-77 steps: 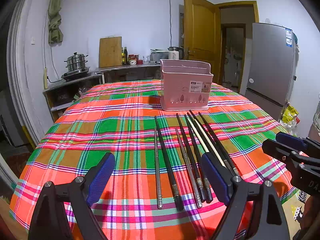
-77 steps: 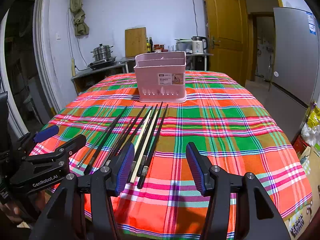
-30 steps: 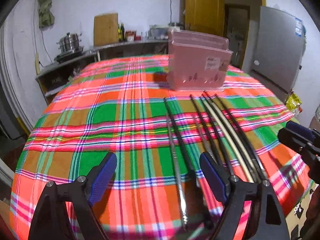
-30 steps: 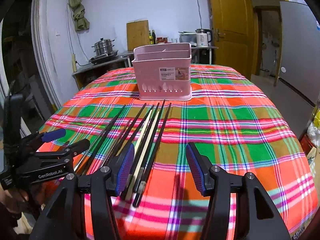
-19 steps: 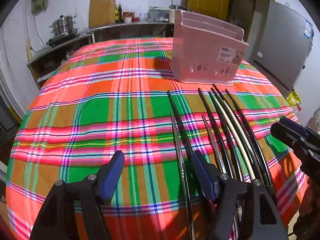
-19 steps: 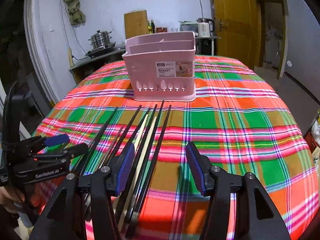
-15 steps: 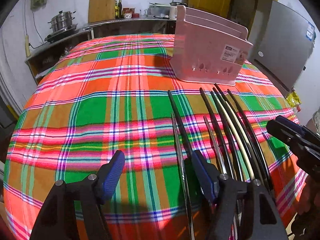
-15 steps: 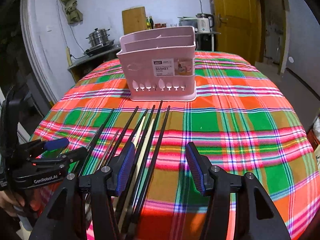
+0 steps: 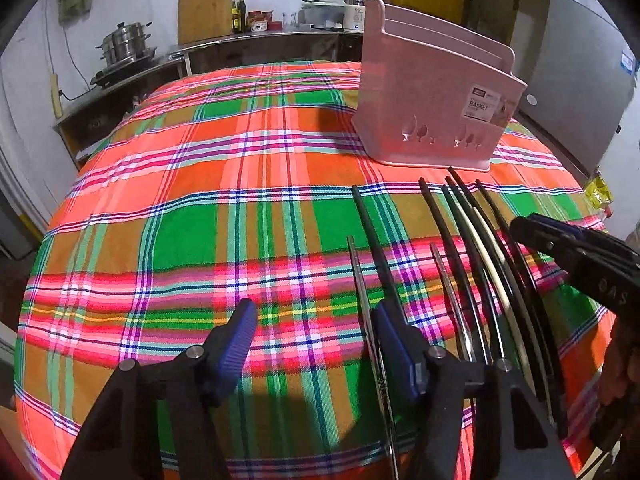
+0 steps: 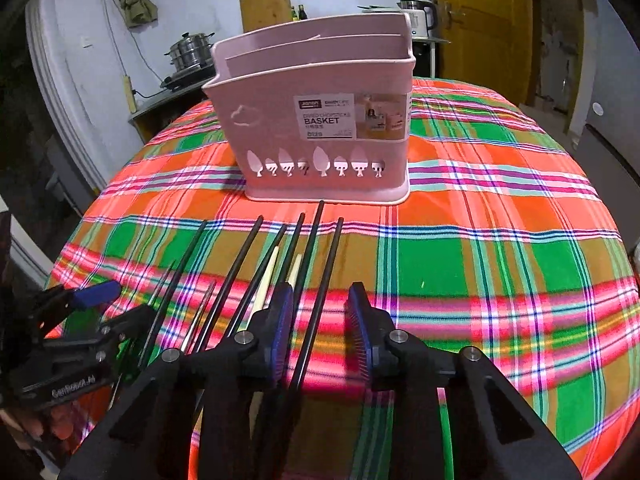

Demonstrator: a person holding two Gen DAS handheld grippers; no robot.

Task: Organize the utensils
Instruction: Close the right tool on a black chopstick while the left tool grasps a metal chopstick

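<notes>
A pink chopstick basket (image 10: 320,128) stands upright on the plaid tablecloth (image 10: 500,240); it also shows in the left wrist view (image 9: 432,108). Several chopsticks lie side by side in front of it: black ones (image 10: 316,252), cream ones (image 10: 267,280) and thin metal ones (image 9: 360,280). My right gripper (image 10: 320,312) is open, low over the rightmost black chopsticks, which run between its fingers. My left gripper (image 9: 312,332) is open, low over the cloth, its right finger beside the leftmost metal chopstick. Each gripper shows at the edge of the other's view.
A counter with a steel pot (image 9: 124,44), a cutting board (image 9: 204,8) and bottles stands behind the table. A kettle (image 10: 416,16), a wooden door (image 10: 480,24) and a grey fridge (image 9: 580,80) are at the back right.
Both grippers have moved forward and lower over the chopsticks. The right gripper's fingers have narrowed around the rightmost black chopsticks. The left gripper's gap has also narrowed.
</notes>
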